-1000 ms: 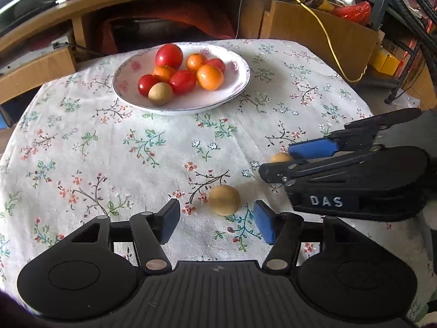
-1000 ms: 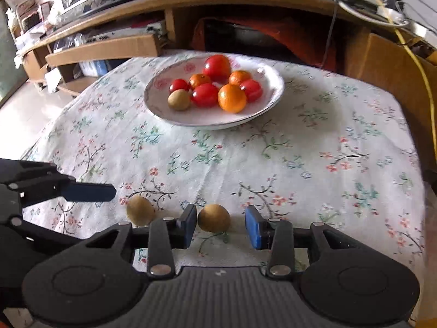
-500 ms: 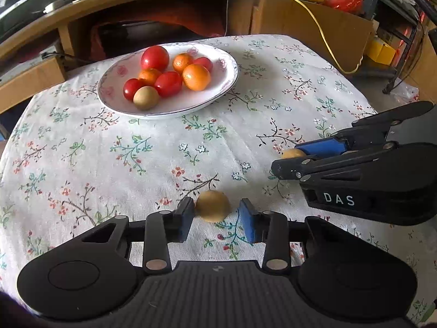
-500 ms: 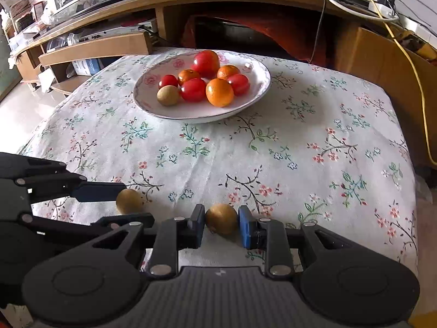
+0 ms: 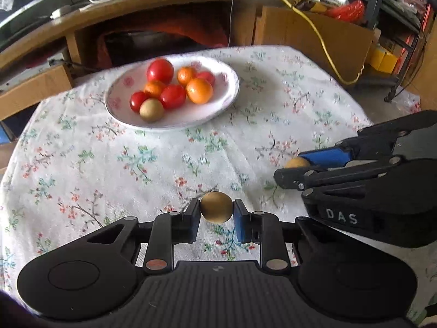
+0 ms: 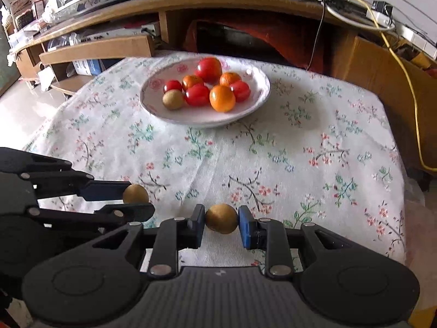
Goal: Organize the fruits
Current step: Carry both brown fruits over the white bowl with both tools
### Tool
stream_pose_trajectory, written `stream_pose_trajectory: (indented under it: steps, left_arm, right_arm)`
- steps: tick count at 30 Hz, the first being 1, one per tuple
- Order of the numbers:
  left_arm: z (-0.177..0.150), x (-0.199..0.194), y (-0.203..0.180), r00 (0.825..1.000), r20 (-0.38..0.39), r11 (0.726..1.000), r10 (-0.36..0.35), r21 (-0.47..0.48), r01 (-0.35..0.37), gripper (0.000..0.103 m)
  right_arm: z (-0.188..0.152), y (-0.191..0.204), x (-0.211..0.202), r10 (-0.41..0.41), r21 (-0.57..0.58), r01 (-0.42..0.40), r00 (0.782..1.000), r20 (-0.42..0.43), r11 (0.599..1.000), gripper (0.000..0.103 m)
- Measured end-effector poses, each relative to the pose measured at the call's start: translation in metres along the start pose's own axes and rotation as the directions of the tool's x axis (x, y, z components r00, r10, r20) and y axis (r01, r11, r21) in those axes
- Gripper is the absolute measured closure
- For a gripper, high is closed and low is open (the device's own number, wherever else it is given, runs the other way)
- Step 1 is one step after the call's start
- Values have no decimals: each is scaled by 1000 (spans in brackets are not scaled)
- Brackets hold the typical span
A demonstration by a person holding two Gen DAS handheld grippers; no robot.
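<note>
- Fruit count first: seven pieces sit in the white plate (image 5: 232, 93) far ahead of both tools, namely tomatoes, small oranges and one brown fruit.
- Left gripper (image 5: 216, 213) points down at the flowered tablecloth (image 5: 82, 164), jaws drawn in, pads pressing either side of a round brown fruit (image 5: 216, 207).
- Right gripper (image 6: 221, 220) does the same just alongside, its blue pads clamped on a second brown fruit (image 6: 221, 218).
- From the left camera, that second fruit peeks out between the other tool's fingers, off to the right.
- Both fruits look low, at or barely above the cloth; lifted or not, I cannot tell.
- Progress, by my reckoning: most of the sorting is done, and these two are the last loose ones in view.
- Left to do: carry both forward to the plate and set them in, likely beside the matching brown one at its near edge.
- Round fruit could roll among the pile.
</note>
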State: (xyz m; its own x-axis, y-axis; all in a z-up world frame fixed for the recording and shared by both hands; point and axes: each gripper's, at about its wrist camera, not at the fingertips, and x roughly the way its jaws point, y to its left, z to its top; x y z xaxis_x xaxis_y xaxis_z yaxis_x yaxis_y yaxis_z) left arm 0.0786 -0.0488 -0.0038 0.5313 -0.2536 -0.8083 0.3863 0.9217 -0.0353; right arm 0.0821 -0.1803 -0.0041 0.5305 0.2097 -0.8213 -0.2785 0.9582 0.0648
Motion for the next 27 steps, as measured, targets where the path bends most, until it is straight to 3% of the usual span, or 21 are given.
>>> stream_pose_trajectory:
  steps: [14, 27]
  left_arm:
    - [34, -18, 17, 997, 62, 999, 37, -28, -36, 70]
    - [67, -15, 25, 994, 91, 998, 56, 8, -57, 72]
  right_arm:
    - [34, 5, -14, -3, 2, 3, 998, 58, 1000, 84]
    - [75, 2, -12, -29, -30, 31, 997, 75, 999, 84]
